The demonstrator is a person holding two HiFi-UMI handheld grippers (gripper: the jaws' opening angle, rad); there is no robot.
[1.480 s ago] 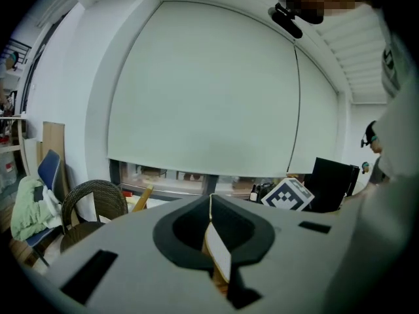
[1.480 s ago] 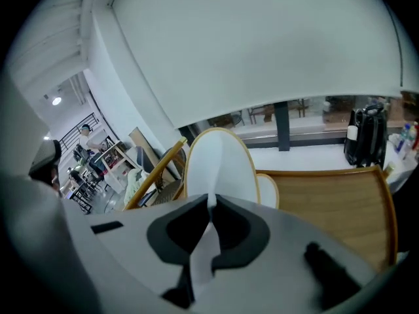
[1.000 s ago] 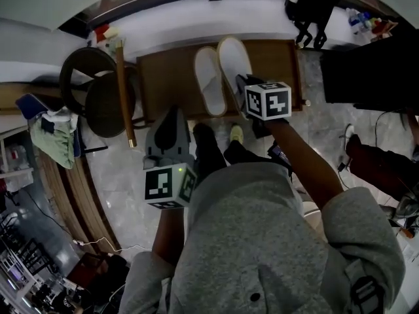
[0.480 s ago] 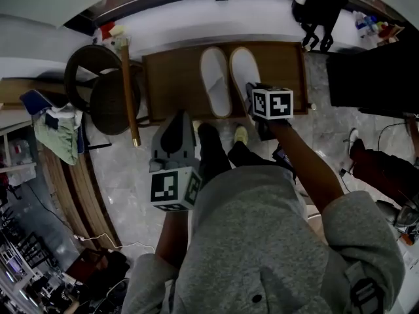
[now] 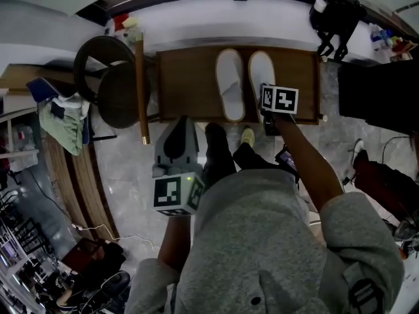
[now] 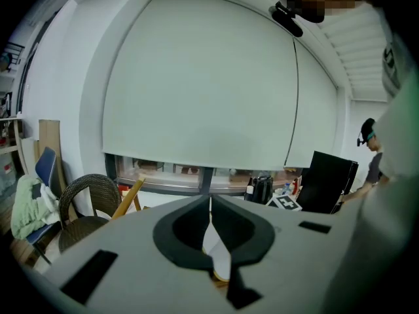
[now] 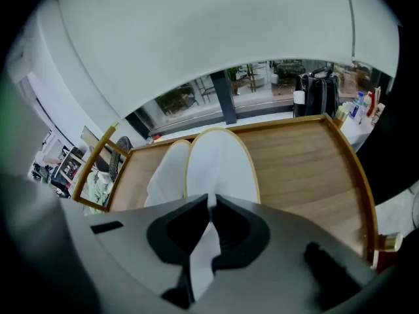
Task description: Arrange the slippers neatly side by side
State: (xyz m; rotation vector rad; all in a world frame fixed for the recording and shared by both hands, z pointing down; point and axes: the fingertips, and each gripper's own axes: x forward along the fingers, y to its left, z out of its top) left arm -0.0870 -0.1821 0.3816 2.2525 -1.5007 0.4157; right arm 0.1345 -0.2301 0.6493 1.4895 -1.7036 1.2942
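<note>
Right slipper (image 5: pixel 260 70): white with a pale yellow rim, upper centre of the head view. It lies on the wooden table (image 5: pixel 190 84) with its toe toward the top edge of the frame.
Left slipper (image 5: pixel 230 84): the same kind, just to the left of the first and parallel to it, its toe a little lower in the frame. In the right gripper view the two rims (image 7: pixel 186 169) meet with no gap showing.
Right gripper (image 7: pixel 209 200): at the near end of the right slipper, tilted steeply down. Its jaws are pressed together with a sliver of the slipper's white heel edge caught between the tips. Its marker cube (image 5: pixel 280 99) covers the heel in the head view.
Left gripper (image 6: pixel 210 205): centre left of the head view, above the marbled floor (image 5: pixel 124 169) and well short of the table. The jaw tips meet with nothing between them.
Table: low, brown, with a raised rim, filling the upper centre.
Person: grey top (image 5: pixel 262 241) across the lower frame, dark shoes (image 5: pixel 219 152) just below the table edge.
Chair (image 5: pixel 108 87): dark wicker, upper left, with a wooden stick (image 5: pixel 141 90) slanting between it and the table.
Cloth (image 5: pixel 62 120): pale green, at the left edge.
Bag (image 5: pixel 337 18): black, upper right, beyond the table.
</note>
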